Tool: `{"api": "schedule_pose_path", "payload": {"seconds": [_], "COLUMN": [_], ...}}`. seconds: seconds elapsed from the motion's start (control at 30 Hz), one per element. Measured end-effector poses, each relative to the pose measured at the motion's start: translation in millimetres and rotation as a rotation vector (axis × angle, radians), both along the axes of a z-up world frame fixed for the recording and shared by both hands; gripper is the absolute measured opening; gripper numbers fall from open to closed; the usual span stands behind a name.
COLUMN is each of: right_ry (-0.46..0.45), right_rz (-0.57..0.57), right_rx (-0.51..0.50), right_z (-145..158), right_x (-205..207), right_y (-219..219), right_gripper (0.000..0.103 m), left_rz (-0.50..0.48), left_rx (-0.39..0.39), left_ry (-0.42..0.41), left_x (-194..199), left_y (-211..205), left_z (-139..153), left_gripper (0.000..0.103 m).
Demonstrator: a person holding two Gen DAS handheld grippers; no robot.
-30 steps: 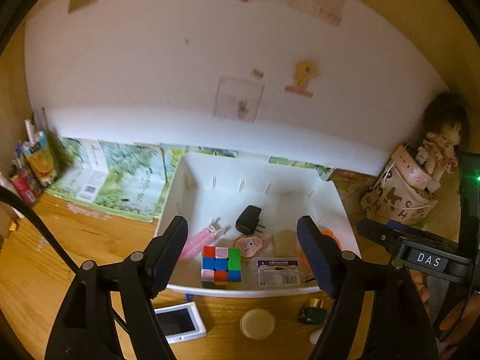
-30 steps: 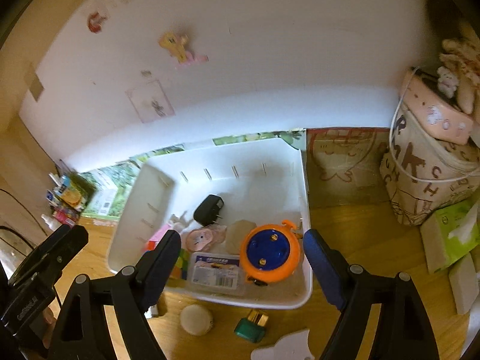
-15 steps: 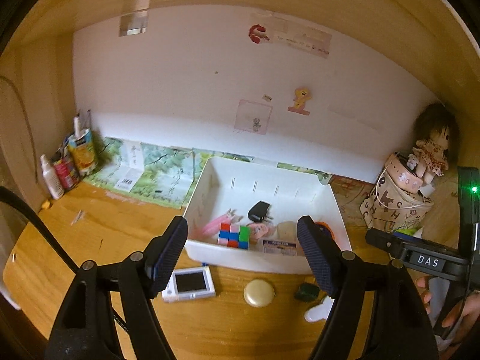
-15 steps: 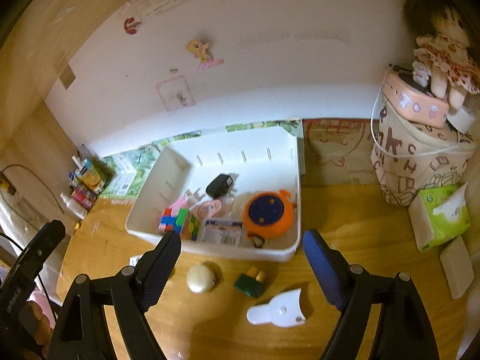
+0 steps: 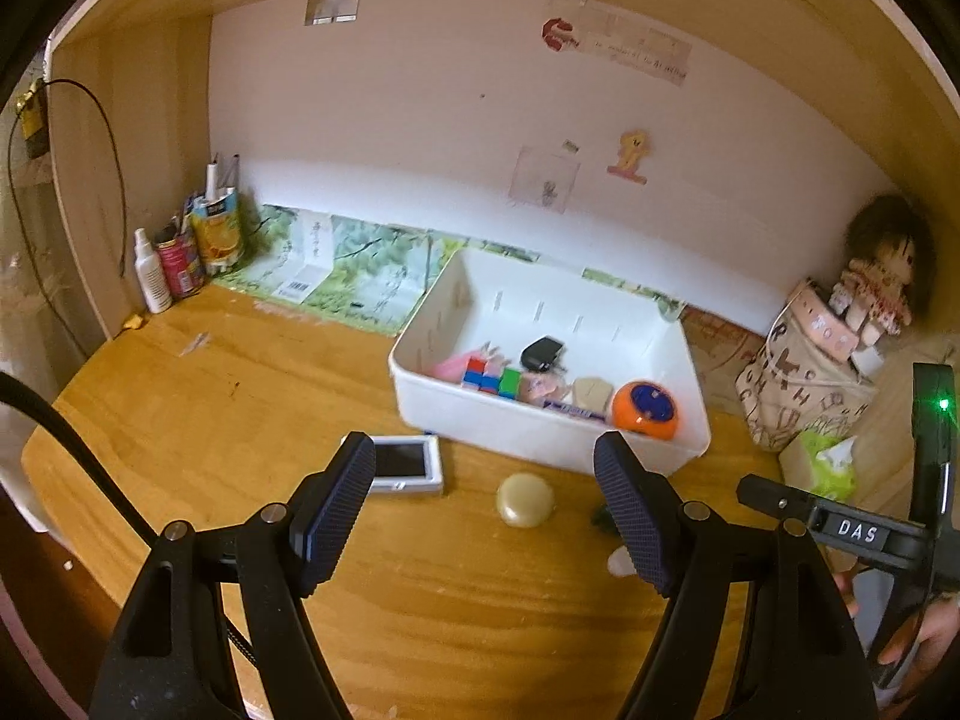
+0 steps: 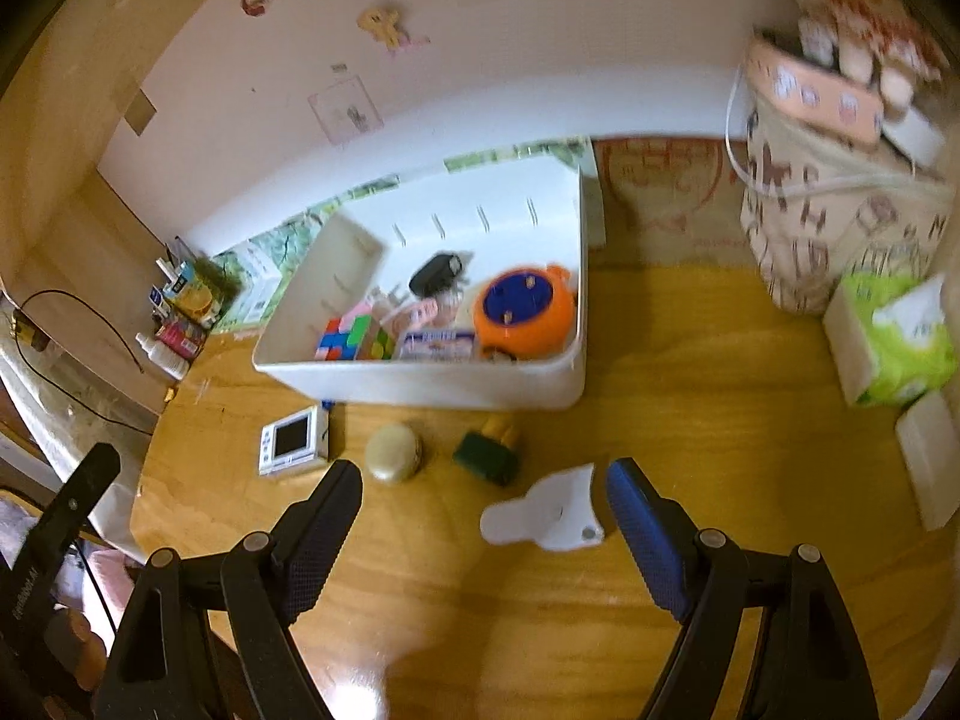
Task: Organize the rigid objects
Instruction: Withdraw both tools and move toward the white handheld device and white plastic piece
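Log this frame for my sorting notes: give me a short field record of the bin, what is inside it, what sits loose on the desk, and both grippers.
bin: white bin, on the desk
inside: puzzle cube, black plug, orange reel, labelled packet
loose in front: small screen, round tin, green block, white clip
left gripper: open, empty
right gripper: open, empty, above the white clip

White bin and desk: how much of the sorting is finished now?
Done: the white bin already holds the cube and orange reel. In hand: nothing; both grippers are open. Left on the desk: white device, round case, green block, white clip.
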State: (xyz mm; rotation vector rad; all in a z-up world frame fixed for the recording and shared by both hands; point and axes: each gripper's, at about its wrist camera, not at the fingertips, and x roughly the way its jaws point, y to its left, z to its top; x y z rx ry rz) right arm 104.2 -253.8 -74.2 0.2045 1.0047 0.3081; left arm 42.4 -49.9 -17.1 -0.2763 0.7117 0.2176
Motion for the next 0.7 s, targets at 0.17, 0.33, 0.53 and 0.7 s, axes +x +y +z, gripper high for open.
{"api": "schedule_pose_path", "payload": {"seconds": [0.17,0.33,0.53,0.7], "right_ry": [0.087,0.192,0.295,0.358], "right_rz": [-0.017,-0.06,-0.144,-0.265], "right_rx": [0.027,0.063,0.108,0.151], "right_z": [-20.4,-42.8,-65.7,-82.1], "right_x": [-0.4,2.7,6.2,8.8], "right_y": [-5.7,-11.0,-16.2,-20.2], "right_gripper": [0.084,0.084,0.084,0.084], "left_rz": [0.008,-0.017,-0.098,-0.218], "left_rx": [0.046,0.085,0.123,0.159], "left_ry": [0.038,0.085,0.173,0.261], "left_x": [-8.0,-5.1,12.8,31.7], "left_y": [0.2,9.5,21.8,28.0], "left_z": [-8.1,-16.5,-29.2,-42.6], "left_gripper": [0.078,0.078,0.078,0.078]}}
